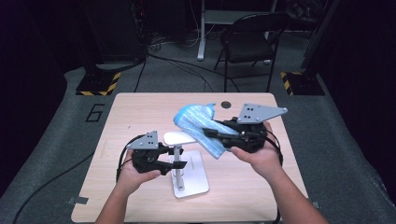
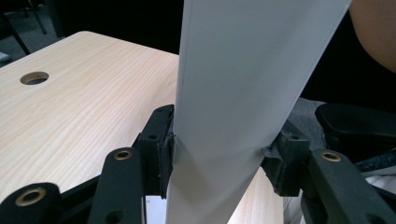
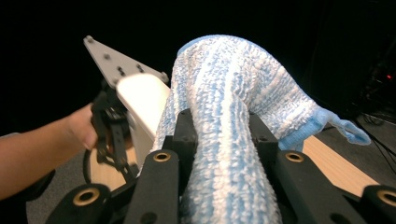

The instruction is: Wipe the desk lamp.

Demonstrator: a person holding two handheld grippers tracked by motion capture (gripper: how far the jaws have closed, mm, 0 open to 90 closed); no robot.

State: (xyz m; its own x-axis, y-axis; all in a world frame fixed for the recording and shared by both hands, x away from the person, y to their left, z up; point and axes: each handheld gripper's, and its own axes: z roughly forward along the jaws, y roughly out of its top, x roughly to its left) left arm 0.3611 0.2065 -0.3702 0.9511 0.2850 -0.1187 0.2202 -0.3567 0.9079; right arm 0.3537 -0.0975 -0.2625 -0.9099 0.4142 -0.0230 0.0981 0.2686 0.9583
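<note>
1. Two grippers, two jobs. The left gripper point(image 1: 180, 164) has its jaws closed on the upright post of the white stand point(image 1: 189, 185), which sits on the wooden table point(image 1: 140, 112) toward the person's side. In the left gripper view the pads point(image 2: 164, 154) press flat on both sides of the stand's pale post point(image 2: 243, 93), so that's a real clamp, not a hover.

2. The right gripper point(image 1: 209, 132) is pinched tight on the blue striped cloth point(image 1: 196, 122). In the right gripper view the cloth point(image 3: 229, 116) bunches up between the jaws and arches over past them, with a loose corner trailing off to the side.

3. Where the cloth sits: held up off the table, just behind and to the right of the stand's rounded top plate point(image 1: 177, 138), with its lower edge hanging very near the plate. I can't tell if it actually touches.

4. What matters next, I'd guess: the cloth's long axis runs diagonally from back-left to front-right, and the top plate lies just left of and below the right jaws. So the right hand is the one to sweep left and down across it while the left keeps the stand steady.
</note>
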